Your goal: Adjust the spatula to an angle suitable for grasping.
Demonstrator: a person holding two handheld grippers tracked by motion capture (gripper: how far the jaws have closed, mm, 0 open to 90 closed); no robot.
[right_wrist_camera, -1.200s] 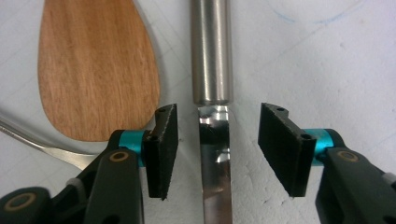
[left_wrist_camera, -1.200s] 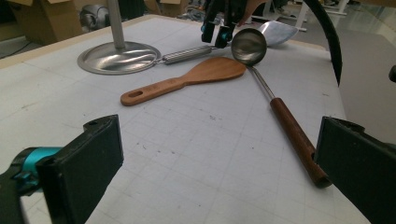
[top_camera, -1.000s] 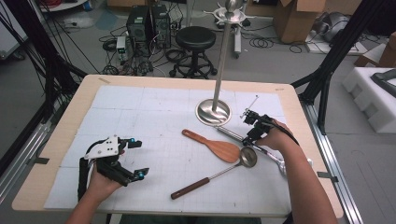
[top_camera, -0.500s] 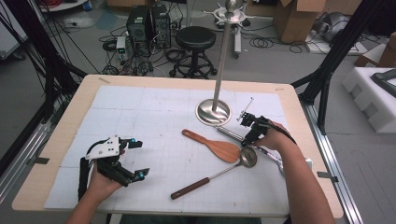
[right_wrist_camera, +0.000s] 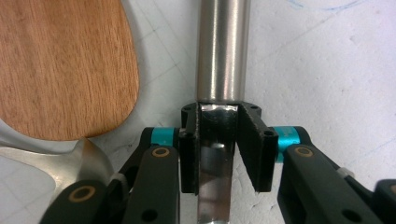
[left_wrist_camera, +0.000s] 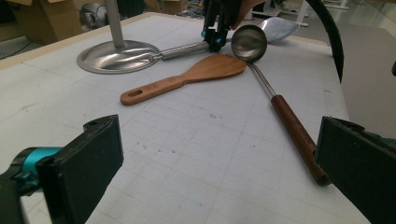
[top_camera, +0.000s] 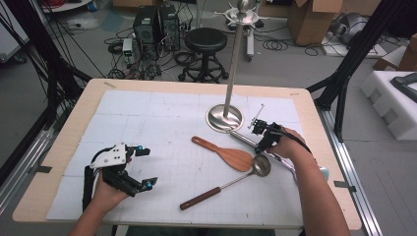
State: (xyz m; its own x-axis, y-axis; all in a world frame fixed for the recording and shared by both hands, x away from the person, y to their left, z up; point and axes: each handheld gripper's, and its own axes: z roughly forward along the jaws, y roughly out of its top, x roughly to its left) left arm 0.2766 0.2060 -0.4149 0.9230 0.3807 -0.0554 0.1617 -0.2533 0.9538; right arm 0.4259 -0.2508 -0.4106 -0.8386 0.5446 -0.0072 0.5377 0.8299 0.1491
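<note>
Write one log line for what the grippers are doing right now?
right gripper: jaws just closing on steel utensil handle, beside wooden spatula | left gripper: open, idle on table | ladle: untouched

Glossy steel handle [right_wrist_camera: 221, 56], matt wooden spatula [top_camera: 227, 154], wood-handled metal ladle [top_camera: 231, 183].

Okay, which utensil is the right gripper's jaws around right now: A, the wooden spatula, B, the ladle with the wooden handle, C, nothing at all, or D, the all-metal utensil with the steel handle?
D: in the right gripper view the right gripper has its jaws on either side of the steel handle, with the wooden spatula lying beside it.
</note>
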